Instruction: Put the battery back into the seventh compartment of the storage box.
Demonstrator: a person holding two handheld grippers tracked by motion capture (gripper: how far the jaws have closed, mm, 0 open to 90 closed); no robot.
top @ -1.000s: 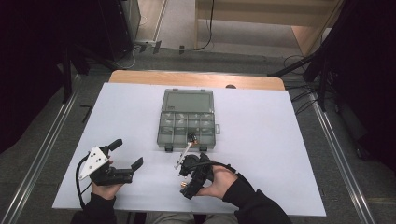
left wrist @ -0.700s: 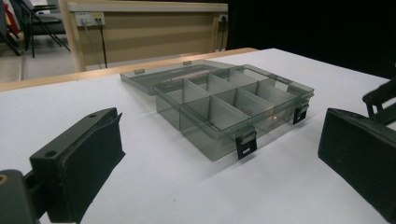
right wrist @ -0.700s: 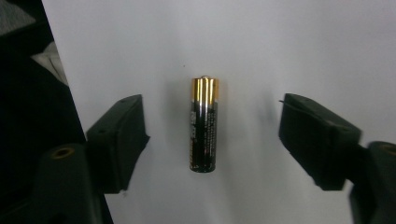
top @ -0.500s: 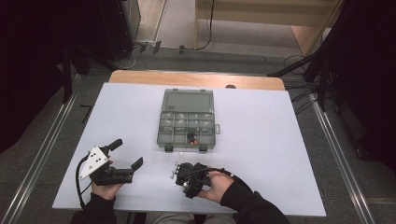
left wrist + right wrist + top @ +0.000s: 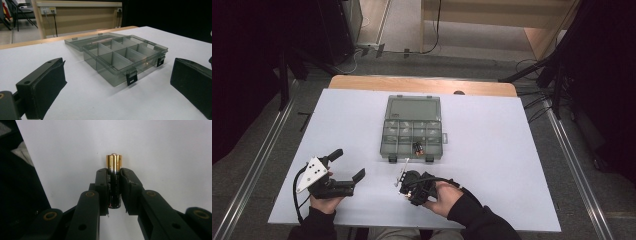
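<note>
A black battery with a gold end [image 5: 113, 162] stands between the pads of my right gripper [image 5: 114, 192], which have just been closing and now press on both its sides over the white table. In the high view my right gripper [image 5: 408, 189] is in a hand just in front of the clear grey organizer box [image 5: 412, 135]. The box lies open with its lid [image 5: 413, 107] folded back, and a small dark and orange item [image 5: 418, 147] sits in a front compartment. My left gripper [image 5: 347, 165] rests open at the front left, its jaws wide apart, facing the box [image 5: 125, 57].
The white table [image 5: 512, 150] has a wooden strip [image 5: 422, 85] along its far edge. Metal rails [image 5: 262, 165] run along both sides. Dark floor and cables lie beyond the table.
The right gripper has swung from the box's front row back toward the table in front of it, and its jaws have closed on the battery. The left gripper has not moved.
</note>
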